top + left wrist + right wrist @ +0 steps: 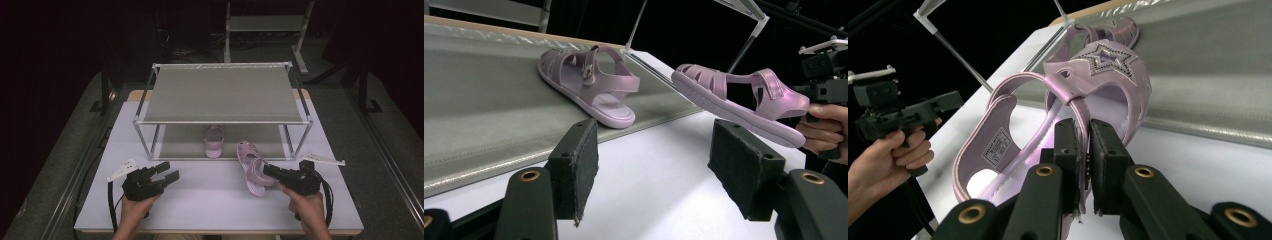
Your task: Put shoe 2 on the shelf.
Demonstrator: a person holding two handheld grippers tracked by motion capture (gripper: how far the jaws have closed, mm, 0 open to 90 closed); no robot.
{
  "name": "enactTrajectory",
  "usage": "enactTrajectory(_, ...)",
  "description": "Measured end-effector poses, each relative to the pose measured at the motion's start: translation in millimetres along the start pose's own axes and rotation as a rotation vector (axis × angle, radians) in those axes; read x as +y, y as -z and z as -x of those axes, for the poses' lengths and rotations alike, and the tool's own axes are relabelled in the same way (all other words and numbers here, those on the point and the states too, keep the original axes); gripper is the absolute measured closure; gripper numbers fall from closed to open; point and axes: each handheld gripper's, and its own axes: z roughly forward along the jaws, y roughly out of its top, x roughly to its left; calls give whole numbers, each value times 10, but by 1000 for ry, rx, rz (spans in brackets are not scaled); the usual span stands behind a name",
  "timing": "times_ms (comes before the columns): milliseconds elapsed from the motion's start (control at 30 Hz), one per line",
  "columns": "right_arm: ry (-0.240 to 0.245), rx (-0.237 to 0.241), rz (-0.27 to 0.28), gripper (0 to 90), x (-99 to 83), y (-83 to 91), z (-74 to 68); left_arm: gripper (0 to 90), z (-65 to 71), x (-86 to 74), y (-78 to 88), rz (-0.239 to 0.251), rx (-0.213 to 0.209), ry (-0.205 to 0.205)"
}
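**Right gripper holds one sandal by a strap; second sandal sits on the rack's lower shelf**

Hidden / hard to read:
- Right gripper (1084,150) is clenched on a strap of the held sandal (252,167). In the right gripper view the pads cover the pinched part of the strap, so I can't tell exactly which strap it is.
- In the high view the gripper body covers the sandal's heel end. The left gripper view shows this sandal lifted clear of the table, toe pointing toward the rack.
- The second sandal (214,140) lies on the lower shelf (175,142), partly shaded by the upper shelf (222,92); its toe end is hard to make out from above. The left gripper view shows it near the shelf's front edge.
- Beyond the table everything is dark; a pale frame (265,25) at the back is cut off at the top.

Around / in the way:
- Left gripper (165,172) is released, jaws apart with nothing between them, over the white table (210,205), well left of the held sandal.
- The rack's front rail and right front post (299,142) stand between the held sandal and the lower shelf.
- Cables trail from both grippers toward the table's near edge.
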Motion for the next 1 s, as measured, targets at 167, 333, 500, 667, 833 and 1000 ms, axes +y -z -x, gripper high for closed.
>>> enactTrajectory(167,-11,4,20,823,39,-37,5,360,-11,-1,7,0,5,2)
enactTrajectory(333,-9,7,36,823,99,-105,0,359,-34,-2,17,-1,5,5)
enactTrajectory(500,-8,1,47,823,141,-147,-5,358,-45,-3,21,2,7,11)
enactTrajectory(667,-17,-16,59,822,180,-233,19,352,-51,-1,14,0,8,12)
enactTrajectory(833,-26,-27,76,822,197,-305,37,352,-50,0,0,-2,1,13)
enactTrajectory(1000,-28,-51,95,822,239,-405,68,352,-49,9,-13,-7,-1,5)
